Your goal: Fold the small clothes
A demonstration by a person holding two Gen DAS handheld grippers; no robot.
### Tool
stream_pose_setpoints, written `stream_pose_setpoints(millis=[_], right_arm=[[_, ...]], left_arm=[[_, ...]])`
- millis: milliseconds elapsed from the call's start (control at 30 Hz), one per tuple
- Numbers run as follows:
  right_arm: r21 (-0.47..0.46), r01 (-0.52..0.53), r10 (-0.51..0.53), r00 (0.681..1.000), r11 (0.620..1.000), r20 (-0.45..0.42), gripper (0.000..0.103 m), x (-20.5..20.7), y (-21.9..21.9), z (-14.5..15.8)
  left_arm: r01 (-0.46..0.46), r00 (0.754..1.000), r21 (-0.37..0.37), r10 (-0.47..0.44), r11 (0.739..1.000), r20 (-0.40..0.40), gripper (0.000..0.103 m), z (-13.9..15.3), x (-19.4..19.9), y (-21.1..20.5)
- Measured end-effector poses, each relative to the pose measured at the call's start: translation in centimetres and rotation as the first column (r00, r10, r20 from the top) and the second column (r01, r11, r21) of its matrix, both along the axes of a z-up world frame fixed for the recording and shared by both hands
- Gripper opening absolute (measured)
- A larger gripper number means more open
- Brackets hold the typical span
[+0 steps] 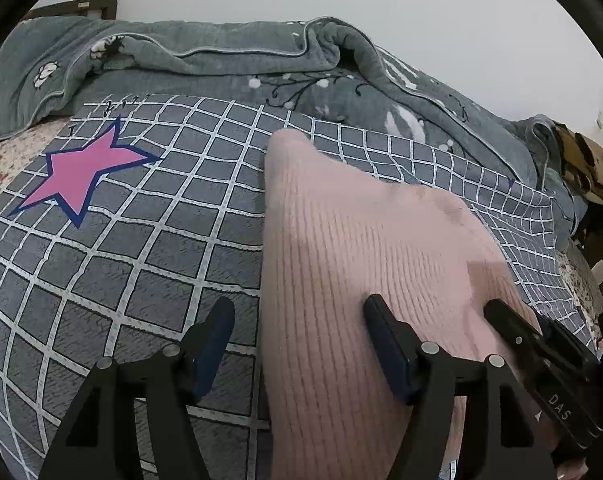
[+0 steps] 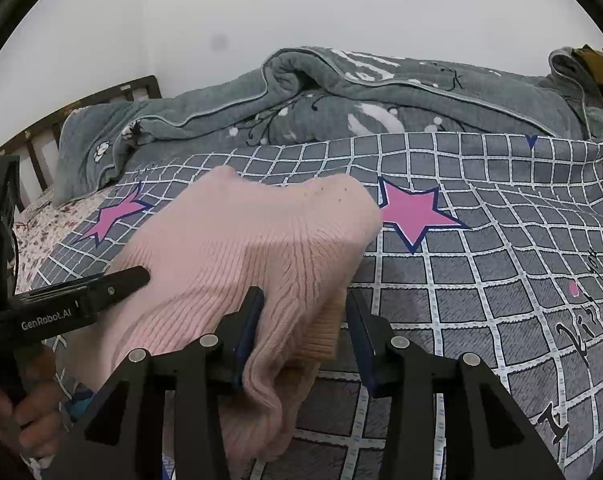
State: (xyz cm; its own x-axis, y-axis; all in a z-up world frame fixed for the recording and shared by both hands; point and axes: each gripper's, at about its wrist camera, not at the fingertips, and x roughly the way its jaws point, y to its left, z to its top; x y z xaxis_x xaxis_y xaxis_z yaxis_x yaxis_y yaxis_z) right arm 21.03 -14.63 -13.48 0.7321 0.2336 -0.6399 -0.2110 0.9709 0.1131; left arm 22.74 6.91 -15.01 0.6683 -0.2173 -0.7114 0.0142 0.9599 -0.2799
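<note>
A pink ribbed knit garment [image 1: 361, 240] lies folded on a grey checked bed sheet [image 1: 141, 240]. My left gripper [image 1: 299, 316] is open, its jaws wide apart over the garment's left edge, holding nothing. The right gripper's finger [image 1: 541, 344] shows at the lower right of the left wrist view, over the garment. In the right wrist view the garment [image 2: 241, 248] has a ribbed hem bunched between the jaws of my right gripper [image 2: 305, 304], which is open around it. The left gripper [image 2: 101, 288] shows at the left, resting on the garment.
A rumpled grey-green quilt [image 1: 221, 60] lies along the far side of the bed against a white wall. Pink stars [image 1: 81, 172] are printed on the sheet. A dark wooden headboard [image 2: 81, 108] stands at the left. Brown cloth [image 1: 589, 168] lies at the far right.
</note>
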Motion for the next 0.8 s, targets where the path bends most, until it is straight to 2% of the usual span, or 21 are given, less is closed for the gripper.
stream_pose_setpoints(millis=[167,400,667,800], right_arm=[[-0.002,0.005,-0.005,1.000,1.000,-0.006,0.042,0.1,-0.1,-0.1],[0.003,0.022,-0.022,1.000,1.000,0.000,0.050,-0.7,-0.8,0.3],[0.019,0.038,-0.039,0.998,0.999,0.039,0.050,-3.4,-1.2,1.5],[0.031,0.045,-0.045,0.999,0.999,0.021,0.050,-4.8,-1.2,1.8]], left_arm=[[0.000,1.000,0.016,0.000,1.000,0.009,0.068,0.0,0.0,0.0],[0.015,1.000,-0.052,-0.015,0.999,0.015,0.068,0.3,-0.9,0.9],[0.043,0.997,-0.026,-0.042,0.999,0.070,0.068,1.0,-3.6,1.3],[0.057,0.996,-0.022,-0.055,0.998,0.067,0.067,0.8,-5.4,1.4]])
